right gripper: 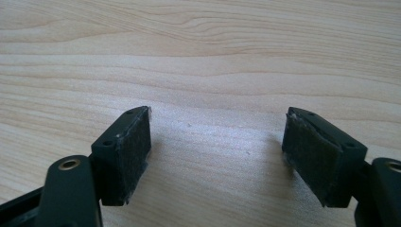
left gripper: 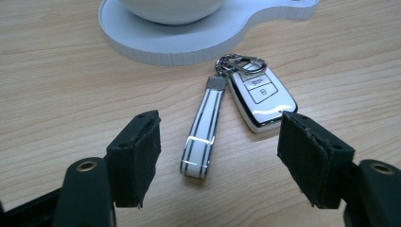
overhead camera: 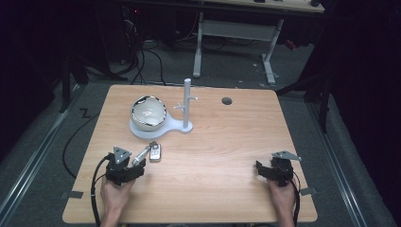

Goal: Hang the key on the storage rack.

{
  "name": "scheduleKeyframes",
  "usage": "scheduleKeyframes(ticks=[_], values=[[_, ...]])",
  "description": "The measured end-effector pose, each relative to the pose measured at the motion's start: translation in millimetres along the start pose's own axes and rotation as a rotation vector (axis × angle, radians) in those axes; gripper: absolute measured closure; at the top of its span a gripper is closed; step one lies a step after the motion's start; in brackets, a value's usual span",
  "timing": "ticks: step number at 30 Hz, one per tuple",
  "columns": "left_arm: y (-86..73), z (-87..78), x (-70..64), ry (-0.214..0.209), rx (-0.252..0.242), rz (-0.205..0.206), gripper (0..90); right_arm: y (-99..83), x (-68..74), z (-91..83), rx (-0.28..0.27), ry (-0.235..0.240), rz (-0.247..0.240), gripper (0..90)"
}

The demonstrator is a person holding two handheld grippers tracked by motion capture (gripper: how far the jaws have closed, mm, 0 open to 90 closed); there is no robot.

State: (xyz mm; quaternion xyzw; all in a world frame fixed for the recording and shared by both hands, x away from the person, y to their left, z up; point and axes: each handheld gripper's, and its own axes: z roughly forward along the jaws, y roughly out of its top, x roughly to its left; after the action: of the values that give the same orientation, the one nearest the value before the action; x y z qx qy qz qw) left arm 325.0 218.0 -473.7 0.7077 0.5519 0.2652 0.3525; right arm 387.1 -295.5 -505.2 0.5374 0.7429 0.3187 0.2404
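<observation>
A wooden table (overhead camera: pixel 208 165) carries a white stand (overhead camera: pixel 156 127) whose round base holds a white bowl (overhead camera: pixel 148 112), with a thin post (overhead camera: pixel 187 101) rising from its narrower end. Just in front of the base lies a car key (left gripper: pixel 262 97), joined by a metal clip (left gripper: pixel 239 64) to a white striped strap (left gripper: pixel 203 127). The left gripper (left gripper: pixel 217 156) sits low at the table's near left, jaws spread wide, and the strap's free end reaches between them; whether a pad touches it is hard to tell. The key lies just beyond the right-hand jaw. The right gripper (right gripper: pixel 215 151) rests well apart at the near right, jaws likewise apart over bare wood.
</observation>
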Motion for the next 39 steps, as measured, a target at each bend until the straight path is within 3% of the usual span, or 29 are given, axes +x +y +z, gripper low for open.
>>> scheduleKeyframes(ticks=[11, 24, 32, 39], values=[[9.7, 10.4, -9.9, -0.018, 0.028, 0.034, 32.0, 0.0, 0.1, 0.0, 0.000, 0.000, 0.001, 24.6], [20.7, 37.5, -26.8, -0.040, 0.081, 0.074, 32.8, 0.0, -0.1, 0.0, 0.000, 0.000, 0.001, 24.6], [20.4, 55.8, -29.9, -0.053, 0.103, 0.050, 34.3, 0.0, -0.1, 0.0, 0.000, 0.000, 0.001, 24.6], [23.1, 69.0, -36.5, -0.034, 0.121, 0.072, 35.8, 0.0, -0.1, 0.0, 0.000, 0.000, 0.001, 24.6]])
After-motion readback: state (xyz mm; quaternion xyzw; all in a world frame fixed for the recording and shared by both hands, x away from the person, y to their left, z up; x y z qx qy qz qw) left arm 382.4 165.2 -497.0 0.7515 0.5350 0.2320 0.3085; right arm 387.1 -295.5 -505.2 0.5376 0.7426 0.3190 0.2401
